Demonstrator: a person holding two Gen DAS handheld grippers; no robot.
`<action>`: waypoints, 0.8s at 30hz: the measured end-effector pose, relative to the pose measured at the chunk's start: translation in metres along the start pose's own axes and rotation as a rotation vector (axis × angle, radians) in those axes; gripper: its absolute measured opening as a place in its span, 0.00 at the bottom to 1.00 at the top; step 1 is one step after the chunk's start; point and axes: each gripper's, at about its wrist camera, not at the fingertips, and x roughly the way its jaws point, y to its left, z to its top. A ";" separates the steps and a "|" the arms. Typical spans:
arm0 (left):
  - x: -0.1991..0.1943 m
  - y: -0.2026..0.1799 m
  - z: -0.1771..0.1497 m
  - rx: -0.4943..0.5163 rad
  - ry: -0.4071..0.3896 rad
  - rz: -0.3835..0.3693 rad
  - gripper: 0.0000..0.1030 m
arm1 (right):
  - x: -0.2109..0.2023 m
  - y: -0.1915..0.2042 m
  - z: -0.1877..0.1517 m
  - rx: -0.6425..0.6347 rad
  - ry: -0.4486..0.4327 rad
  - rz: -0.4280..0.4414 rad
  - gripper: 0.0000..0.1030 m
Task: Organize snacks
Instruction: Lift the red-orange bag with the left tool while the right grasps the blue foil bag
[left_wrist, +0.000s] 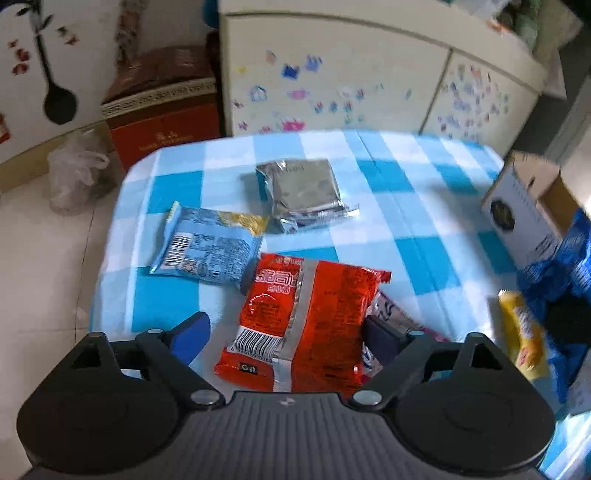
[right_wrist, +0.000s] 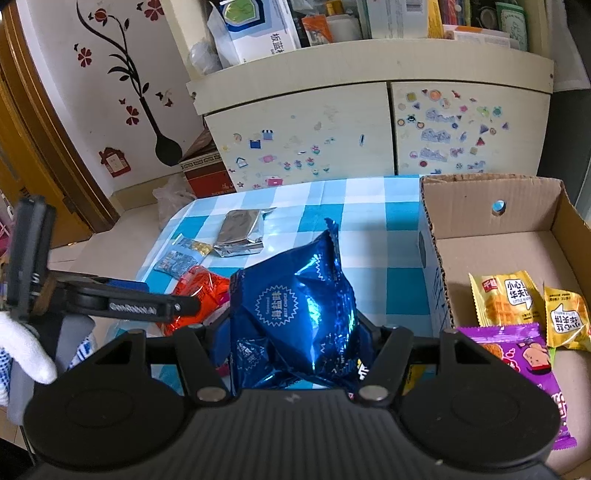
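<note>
My left gripper (left_wrist: 284, 328) is open, its fingers on either side of a red snack packet (left_wrist: 306, 317) lying on the checked tablecloth (left_wrist: 413, 221). A light blue packet (left_wrist: 210, 243) and a silver packet (left_wrist: 303, 192) lie farther off. A pink packet (left_wrist: 391, 310) peeks out under the red one. My right gripper (right_wrist: 295, 339) is shut on a shiny dark blue snack bag (right_wrist: 295, 306), held above the table beside the cardboard box (right_wrist: 491, 206). The box holds two yellow waffle packets (right_wrist: 509, 299) and a purple packet (right_wrist: 524, 354). The left gripper shows in the right wrist view (right_wrist: 122, 302).
A cream cabinet (right_wrist: 314, 125) with stickers stands behind the table. A red carton (left_wrist: 166, 125) and a plastic bag (left_wrist: 74, 173) sit on the floor at the left. The table's left edge drops to the tiled floor.
</note>
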 end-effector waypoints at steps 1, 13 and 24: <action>0.005 0.000 0.000 0.011 0.009 -0.001 0.93 | 0.001 0.000 0.000 0.001 0.001 -0.002 0.62; 0.030 0.003 0.000 -0.064 -0.012 -0.055 1.00 | 0.006 0.001 0.000 -0.001 0.014 -0.007 0.62; 0.025 0.000 0.000 -0.069 -0.028 -0.057 0.91 | 0.009 0.000 0.001 -0.002 0.012 -0.005 0.62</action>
